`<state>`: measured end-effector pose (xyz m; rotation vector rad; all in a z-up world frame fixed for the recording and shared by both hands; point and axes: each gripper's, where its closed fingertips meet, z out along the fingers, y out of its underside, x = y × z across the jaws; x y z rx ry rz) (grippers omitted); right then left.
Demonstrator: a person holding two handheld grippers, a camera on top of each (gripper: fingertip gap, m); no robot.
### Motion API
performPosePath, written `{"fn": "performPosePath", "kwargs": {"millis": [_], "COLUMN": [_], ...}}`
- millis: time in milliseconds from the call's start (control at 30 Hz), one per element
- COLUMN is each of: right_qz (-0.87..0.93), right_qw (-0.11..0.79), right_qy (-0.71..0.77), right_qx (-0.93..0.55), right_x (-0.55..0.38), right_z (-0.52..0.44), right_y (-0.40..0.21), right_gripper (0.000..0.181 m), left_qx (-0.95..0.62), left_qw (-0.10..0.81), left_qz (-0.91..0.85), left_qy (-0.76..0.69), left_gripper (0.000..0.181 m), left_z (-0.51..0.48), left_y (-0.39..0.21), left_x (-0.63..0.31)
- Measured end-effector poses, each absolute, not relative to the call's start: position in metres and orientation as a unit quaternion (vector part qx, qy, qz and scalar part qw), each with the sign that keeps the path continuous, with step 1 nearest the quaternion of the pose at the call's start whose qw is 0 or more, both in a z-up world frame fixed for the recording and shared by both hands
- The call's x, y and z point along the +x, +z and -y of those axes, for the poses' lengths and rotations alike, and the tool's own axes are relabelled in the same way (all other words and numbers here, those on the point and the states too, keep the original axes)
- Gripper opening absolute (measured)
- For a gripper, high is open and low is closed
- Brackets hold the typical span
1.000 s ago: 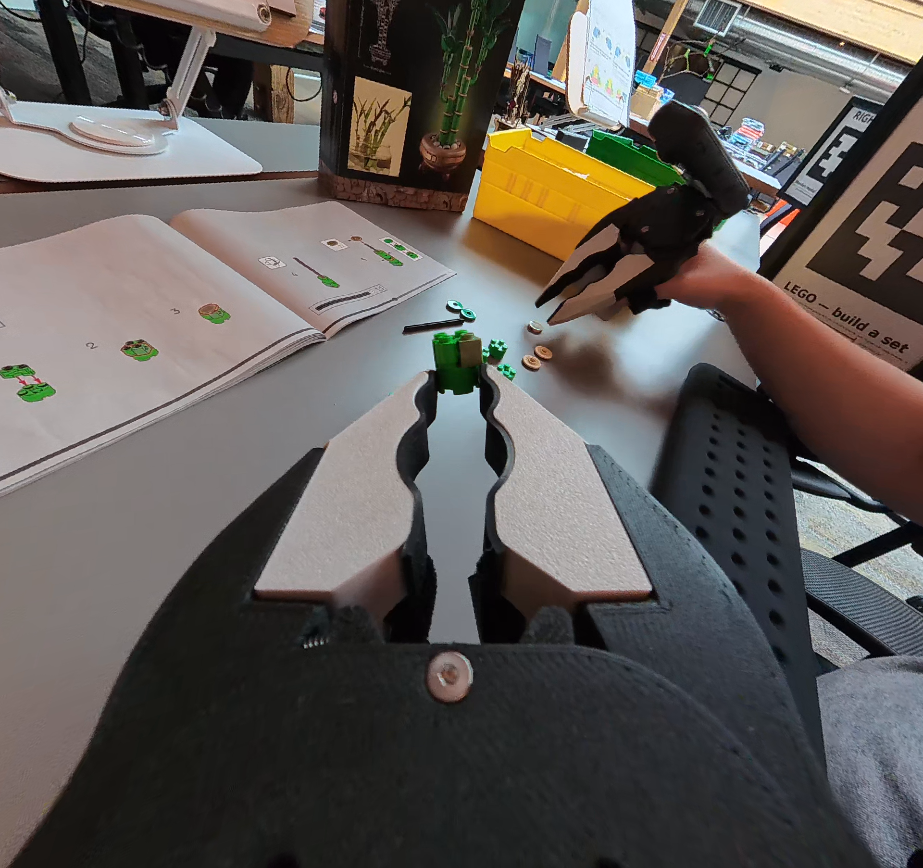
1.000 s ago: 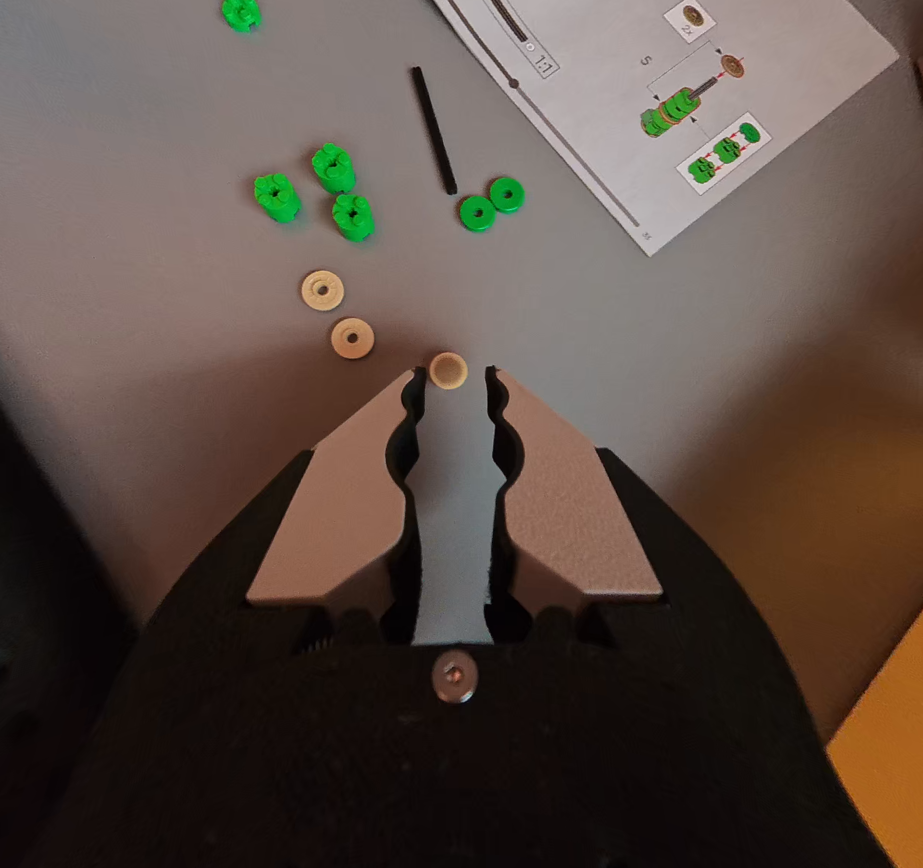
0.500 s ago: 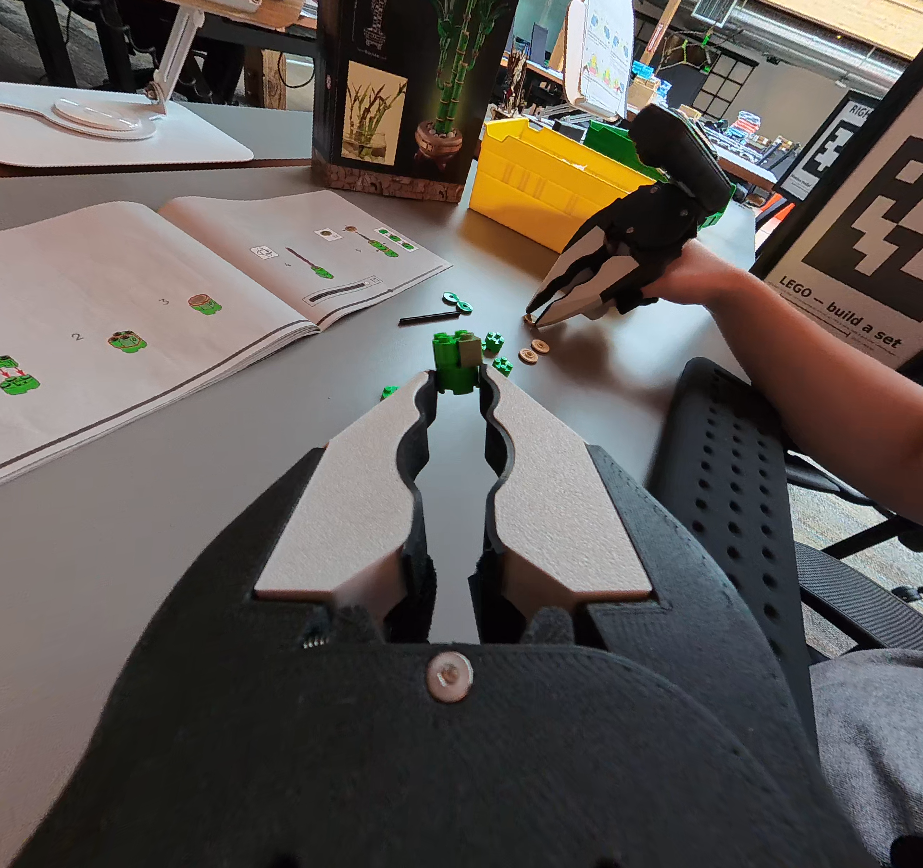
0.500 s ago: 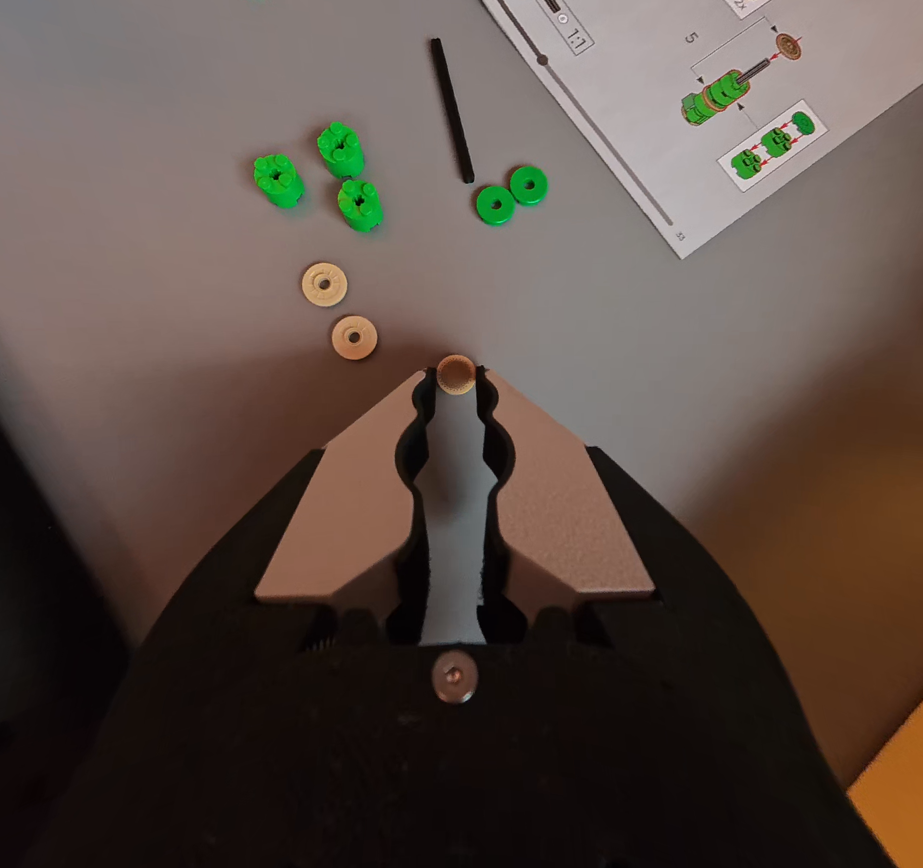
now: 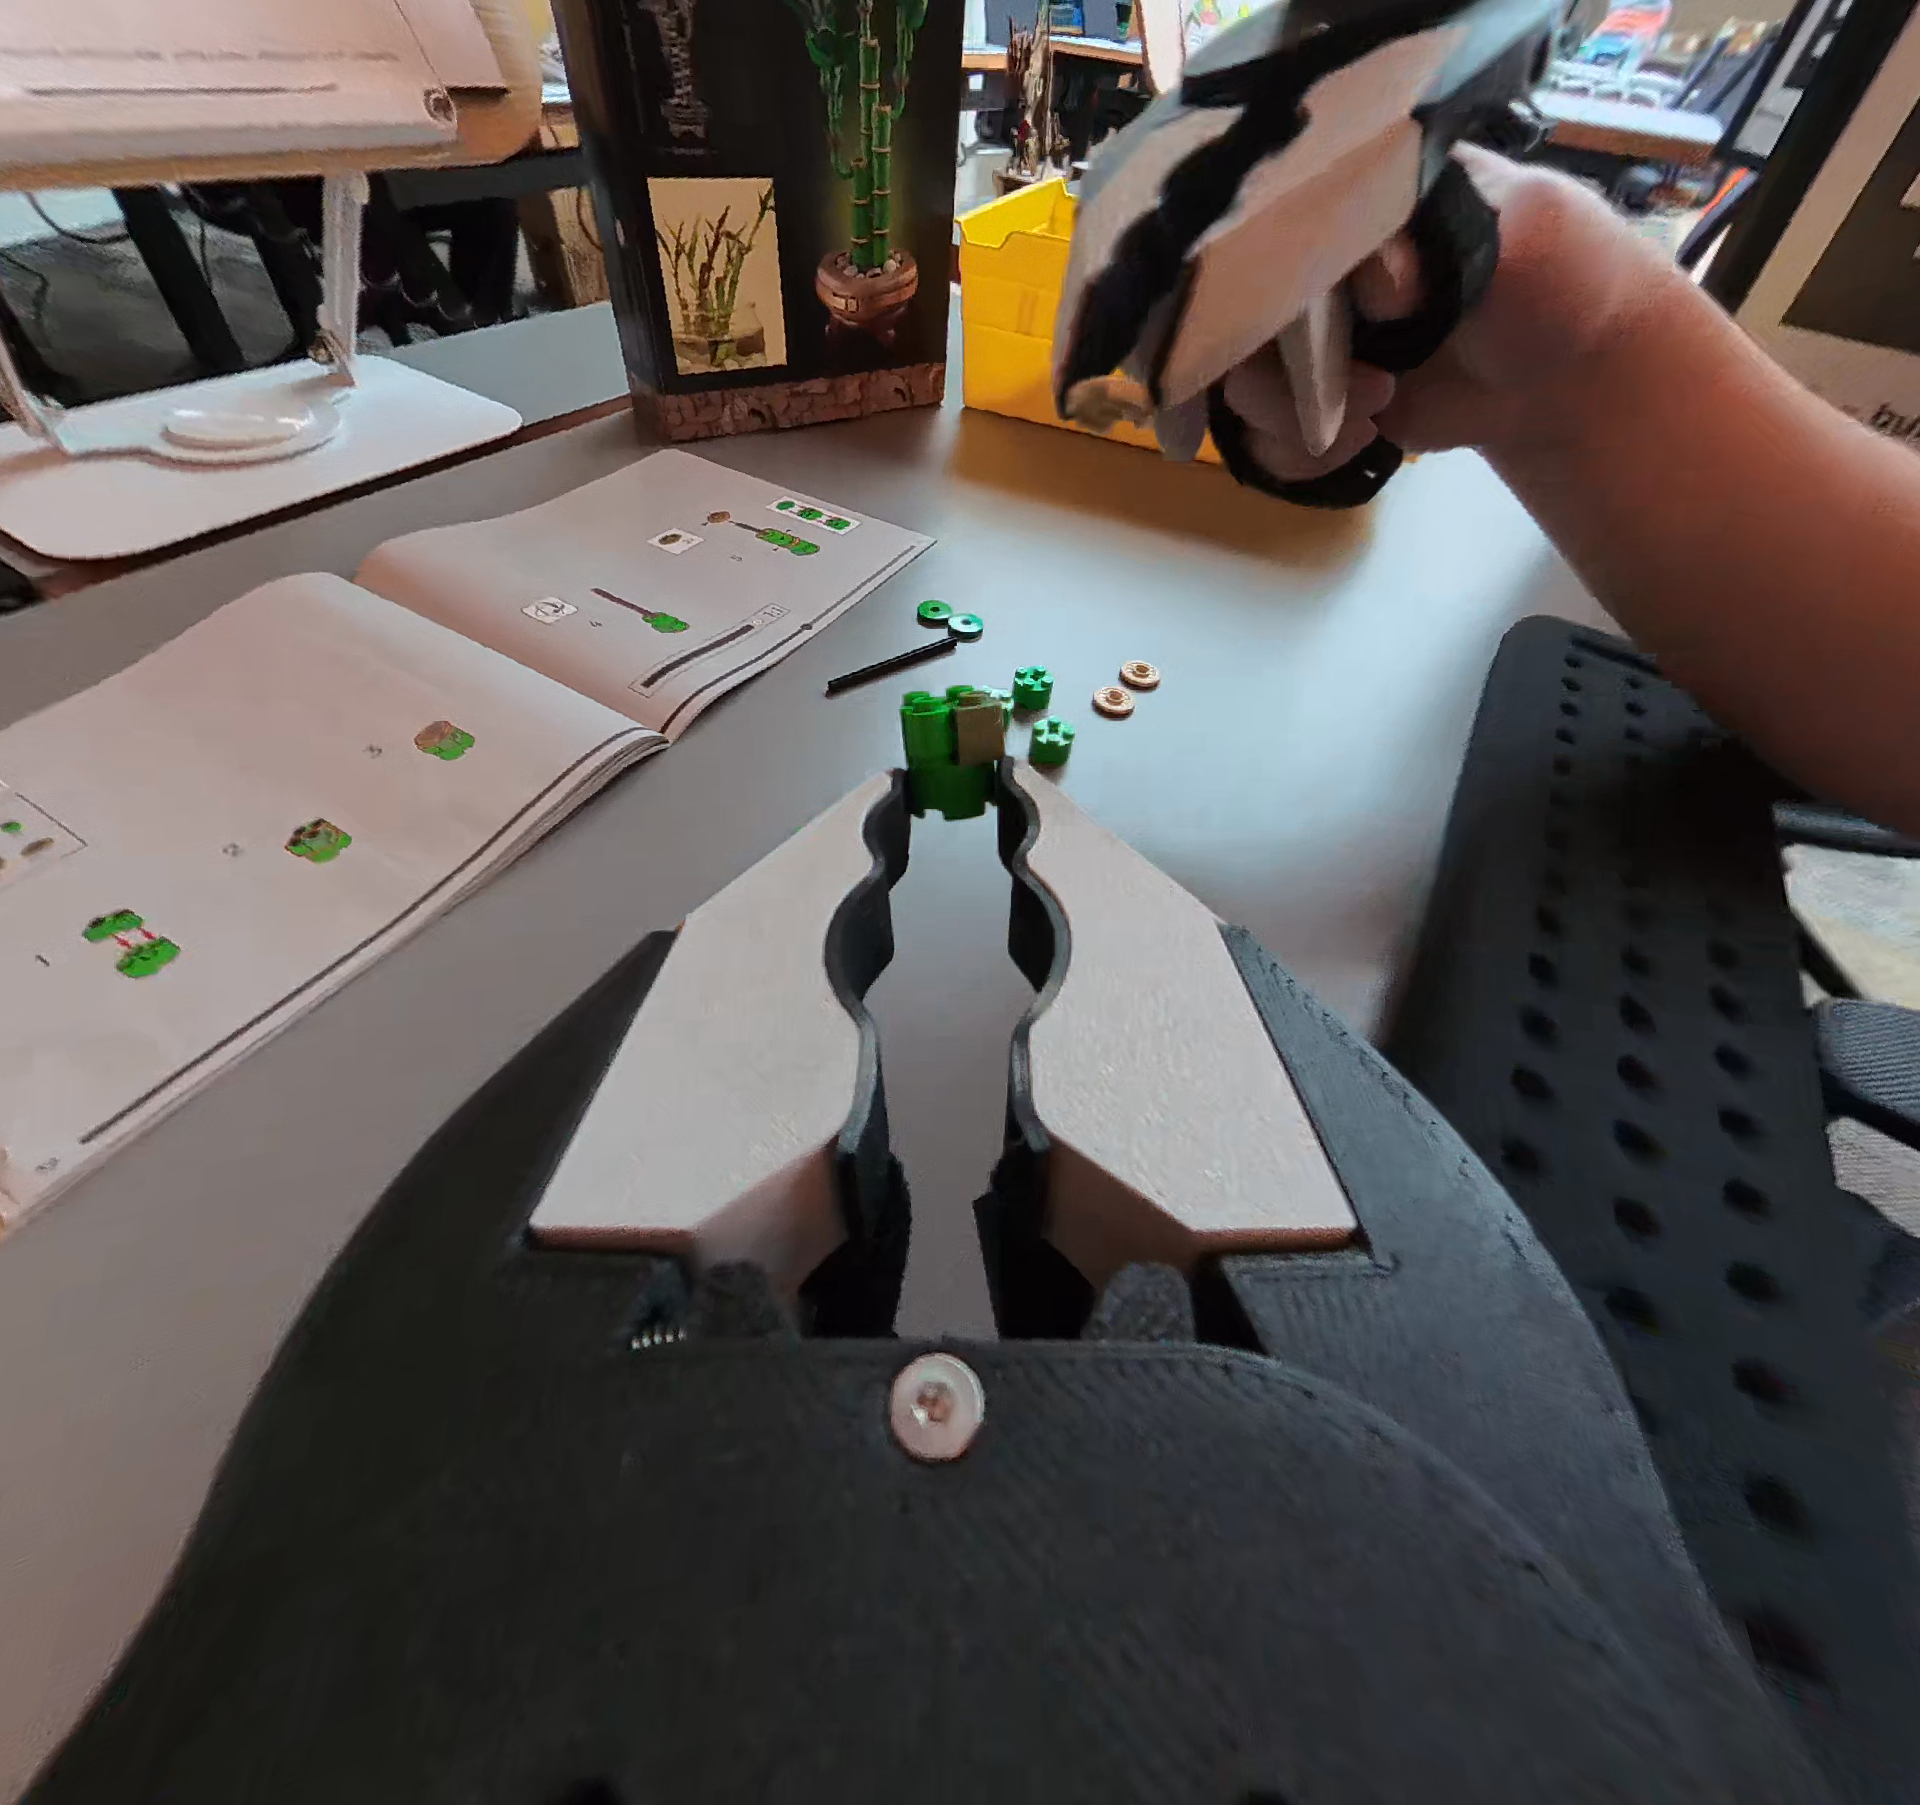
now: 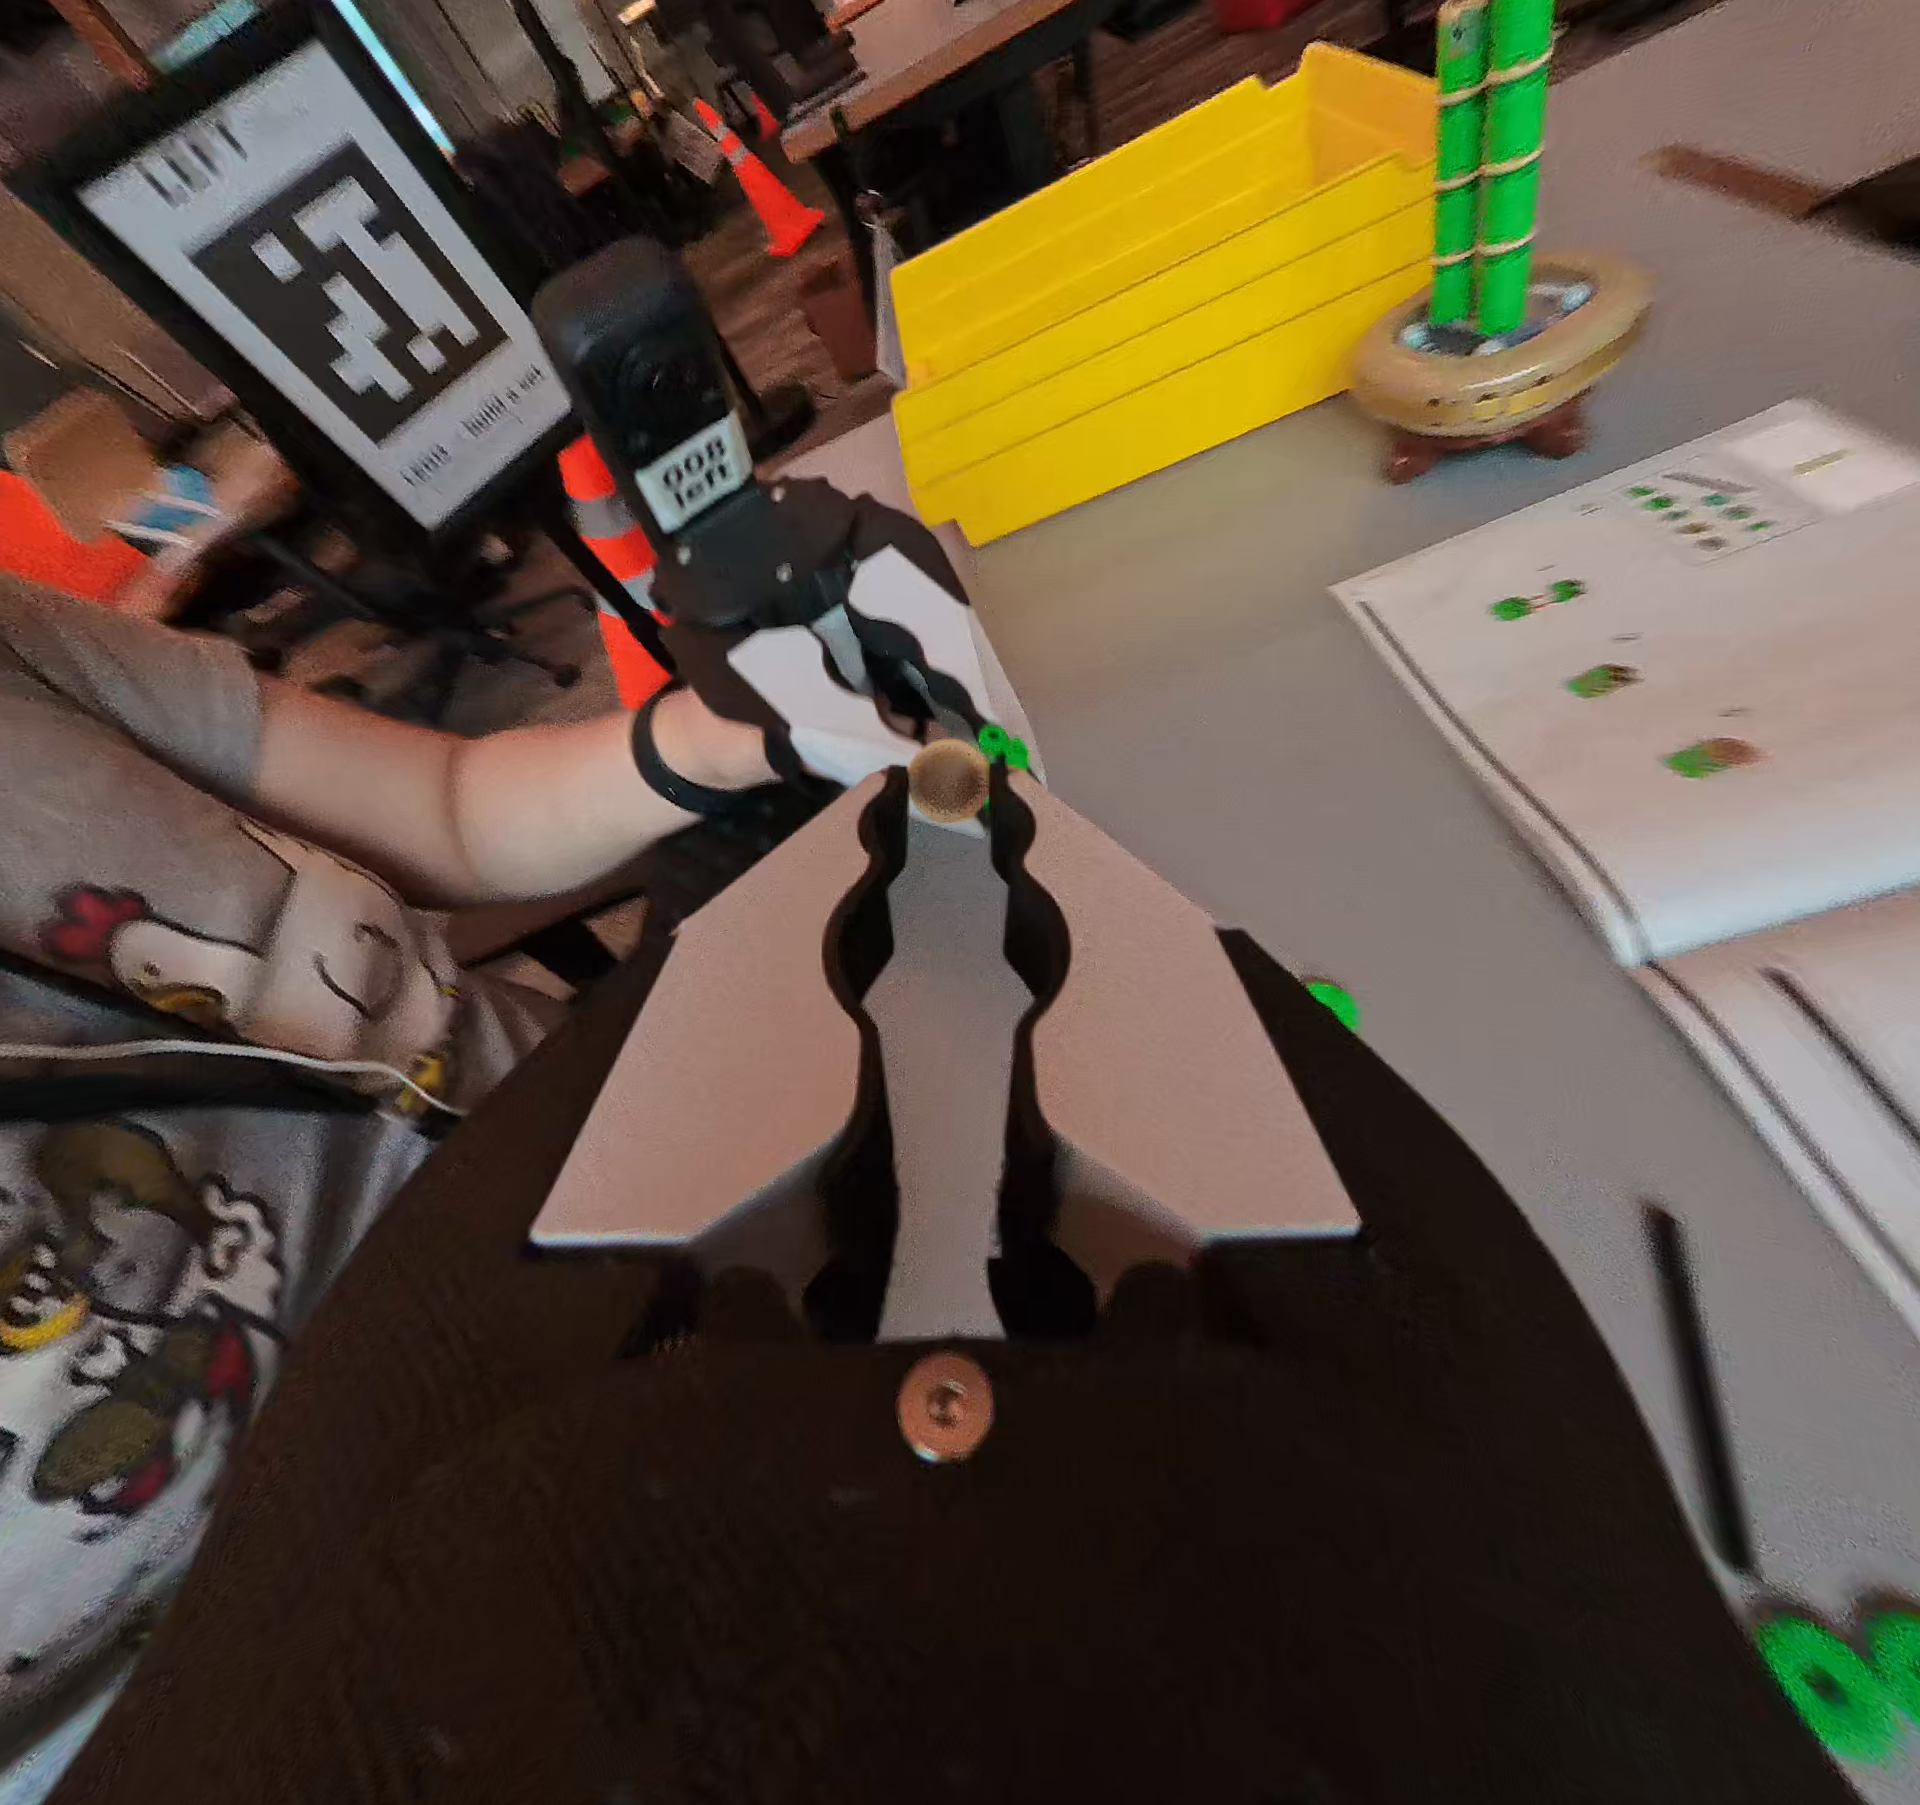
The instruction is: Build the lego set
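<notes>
The left gripper (image 5: 951,789) is clamped on a small green brick stack (image 5: 948,753) with a tan piece on its side, held at the fingertips just above the grey table (image 5: 1247,675). The right gripper (image 6: 948,787) is raised off the table, its fingers pinching a round tan plate (image 6: 948,781) at the very tips, close in front of the left gripper's stack. Beyond the left fingertips lie loose green round bricks (image 5: 1049,739), two tan round plates (image 5: 1126,687), two green flat rounds (image 5: 950,616) and a thin black axle (image 5: 891,665), all close together on the table. Farther off stands a yellow bin (image 6: 1164,332); its inside is not visible from either view. The open instruction booklet (image 5: 416,716) lies to the left of the left gripper, with the product box (image 5: 758,155) upright behind it. Bare table remains between the booklet and the loose parts. A black perforated chair back (image 5: 1621,976) stands at the table edge on the right. In the right wrist view a built green bamboo stalk in a tan pot (image 6: 1496,301) stands beside the bin.
</notes>
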<state>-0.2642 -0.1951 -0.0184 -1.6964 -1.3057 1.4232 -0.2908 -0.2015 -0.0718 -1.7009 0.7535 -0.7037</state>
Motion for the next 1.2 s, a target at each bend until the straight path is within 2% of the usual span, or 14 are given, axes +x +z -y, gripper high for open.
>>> {"fn": "performPosePath", "kwargs": {"millis": [133, 300, 500, 1200], "right_qz": [0.456, 0.442, 0.471, 0.529], "right_qw": [0.199, 0.155, 0.169, 0.197], "right_qy": [0.573, 0.59, 0.58, 0.53], "right_qx": [-0.651, -0.657, -0.643, -0.633], "right_x": [-0.296, -0.303, -0.301, -0.298], "right_z": [0.197, 0.202, 0.202, 0.203], "right_y": [-0.032, -0.045, -0.051, -0.062], "right_gripper": [0.014, 0.014, 0.014, 0.015], "left_qx": [-0.722, -0.722, -0.722, -0.725], "left_qw": [0.536, 0.525, 0.514, 0.519], "left_qz": [-0.325, -0.314, -0.302, -0.345], "left_qy": [-0.294, -0.324, -0.351, -0.295], "left_gripper": [0.015, 0.015, 0.015, 0.015], "left_z": [0.203, 0.204, 0.206, 0.208], "left_y": [-0.077, -0.076, -0.073, -0.08], "left_x": [-0.289, -0.288, -0.288, -0.284]}}
